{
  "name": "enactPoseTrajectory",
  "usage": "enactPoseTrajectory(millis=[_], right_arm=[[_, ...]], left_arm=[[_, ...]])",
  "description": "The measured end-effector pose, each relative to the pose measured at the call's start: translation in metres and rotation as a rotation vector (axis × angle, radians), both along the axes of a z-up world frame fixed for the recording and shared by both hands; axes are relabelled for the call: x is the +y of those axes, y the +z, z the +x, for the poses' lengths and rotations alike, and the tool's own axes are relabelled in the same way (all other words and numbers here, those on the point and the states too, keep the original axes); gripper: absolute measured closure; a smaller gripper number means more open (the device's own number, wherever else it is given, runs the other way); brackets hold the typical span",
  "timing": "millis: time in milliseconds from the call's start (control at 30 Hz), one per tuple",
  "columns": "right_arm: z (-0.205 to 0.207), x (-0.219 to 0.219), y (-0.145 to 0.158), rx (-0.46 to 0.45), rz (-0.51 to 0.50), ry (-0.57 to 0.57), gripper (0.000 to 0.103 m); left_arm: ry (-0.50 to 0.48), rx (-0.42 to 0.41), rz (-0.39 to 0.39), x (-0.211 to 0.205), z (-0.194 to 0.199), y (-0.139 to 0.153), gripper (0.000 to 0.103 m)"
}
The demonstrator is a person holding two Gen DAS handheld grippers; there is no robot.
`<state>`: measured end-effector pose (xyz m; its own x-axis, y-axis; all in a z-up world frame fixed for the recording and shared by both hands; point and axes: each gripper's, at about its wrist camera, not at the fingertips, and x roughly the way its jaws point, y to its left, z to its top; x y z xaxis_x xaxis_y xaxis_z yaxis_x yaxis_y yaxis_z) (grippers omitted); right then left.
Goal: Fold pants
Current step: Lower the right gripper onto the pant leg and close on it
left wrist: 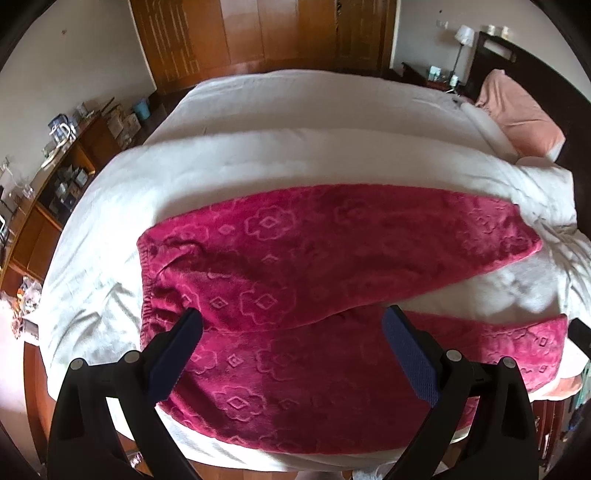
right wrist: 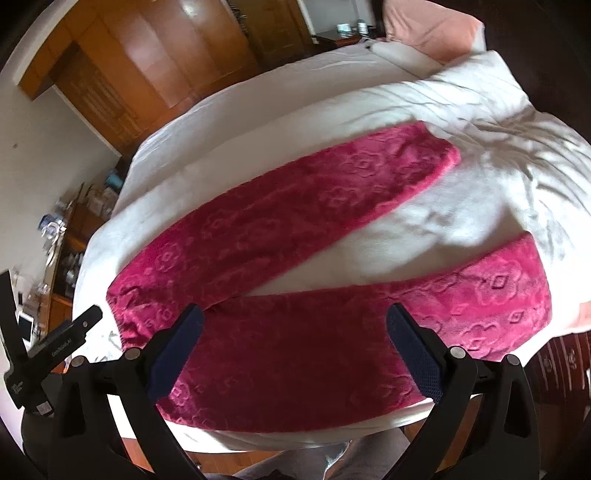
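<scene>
A white-covered bed (left wrist: 295, 155) fills the space ahead of both grippers, with a wooden wardrobe (left wrist: 240, 33) beyond its far side. At the far right of the left gripper's view lies a peach pillow (left wrist: 517, 110), and a cluttered wooden shelf unit (left wrist: 55, 177) stands off to its left.

The magenta fleece pants (left wrist: 295, 258) lie flat on the bed directly under and ahead of both grippers, legs spread in a V that opens to the right. The elastic waistband (left wrist: 147, 288) sits just ahead and left of the left gripper's left finger.

The left gripper (left wrist: 291, 325) is spread wide, gripping nothing; its blue-padded fingers (left wrist: 406, 354) hang over the seat and upper near leg, and whether they touch the fabric cannot be told. The right gripper (right wrist: 295, 321) is likewise spread wide and empty, poised over the near leg where the two legs meet. In the right wrist view, the left gripper's black finger (right wrist: 74, 328) shows off to the left, near the waistband.
</scene>
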<state>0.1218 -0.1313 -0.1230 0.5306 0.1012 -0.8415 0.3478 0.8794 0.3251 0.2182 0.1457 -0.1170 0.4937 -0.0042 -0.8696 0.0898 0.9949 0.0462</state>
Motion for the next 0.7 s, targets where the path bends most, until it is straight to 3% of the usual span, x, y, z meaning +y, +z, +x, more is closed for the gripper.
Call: enactPoseTrajectory(millis=[400, 700], right_arm=[[0.019, -0.033, -0.011, 0.053, -0.038, -0.027, 0.003], [0.077, -0.075, -0.025, 0.078, -0.035, -0.006, 0.003]], left_arm=[[0.062, 0.084, 0.03, 0.005, 0.037, -0.034, 0.006], [0.149, 0.119, 0.09, -0.005, 0.074, -0.045, 0.006]])
